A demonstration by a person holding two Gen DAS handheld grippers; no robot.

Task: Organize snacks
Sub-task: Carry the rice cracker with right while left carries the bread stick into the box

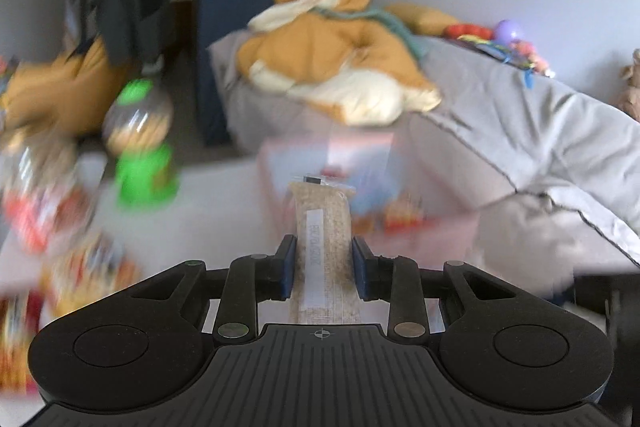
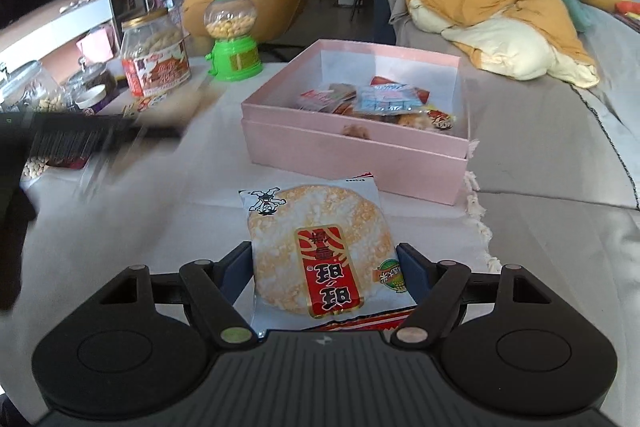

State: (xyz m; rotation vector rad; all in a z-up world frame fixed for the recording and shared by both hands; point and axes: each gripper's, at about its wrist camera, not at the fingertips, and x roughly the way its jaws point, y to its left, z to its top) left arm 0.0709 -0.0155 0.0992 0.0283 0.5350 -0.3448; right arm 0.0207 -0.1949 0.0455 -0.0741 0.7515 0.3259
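While left gripper [image 1: 323, 269] pinches grainy bar [image 1: 323, 227], right gripper [image 2: 325, 273] clasps round glossy cracker packet [image 2: 320, 251].

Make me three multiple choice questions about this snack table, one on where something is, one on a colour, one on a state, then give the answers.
1. Where is the gumball dispenser? A) inside the box B) on the table beside the labelled jar C) on the sofa
2. What colour is the box? A) pink B) blue C) black
3. What is the left gripper doing? A) standing open and empty B) clamping a narrow snack bar C) gripping a jar

Answers: B, it stands next to the jar; A, its walls are pale pink; B, both pads press the bar's sides.
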